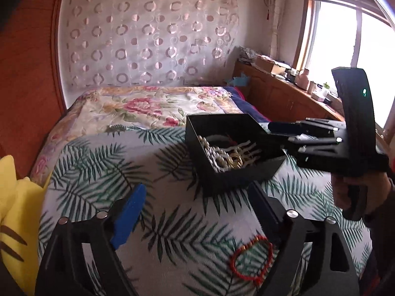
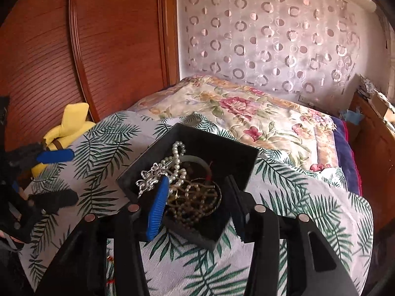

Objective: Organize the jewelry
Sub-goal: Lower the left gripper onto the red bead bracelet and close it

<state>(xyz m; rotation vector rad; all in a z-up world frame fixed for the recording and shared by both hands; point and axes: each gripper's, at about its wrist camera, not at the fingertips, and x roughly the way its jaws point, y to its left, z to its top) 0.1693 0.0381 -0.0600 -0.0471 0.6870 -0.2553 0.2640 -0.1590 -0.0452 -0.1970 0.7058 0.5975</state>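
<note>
A black open box point(image 1: 246, 172) sits on the fern-print cloth point(image 1: 172, 222) and holds pearl strands, a silver brooch and bead bracelets point(image 2: 177, 170). A red bead bracelet point(image 1: 251, 259) lies on the cloth near me, between my left gripper's fingers and close to the right one. My left gripper point(image 1: 200, 212) is open and empty, a little short of the box. My right gripper point(image 2: 197, 202) is open over the box point(image 2: 222, 153), its fingers on either side of the jewelry pile. The right gripper also shows in the left wrist view point(image 1: 291, 133), at the box's right side.
A floral quilt point(image 1: 153, 106) covers the bed behind the cloth. A yellow plush toy point(image 1: 12, 209) lies at the left edge. A wooden wardrobe point(image 2: 98, 49) stands left, and a wooden cabinet point(image 1: 284, 93) with clutter runs under the window on the right.
</note>
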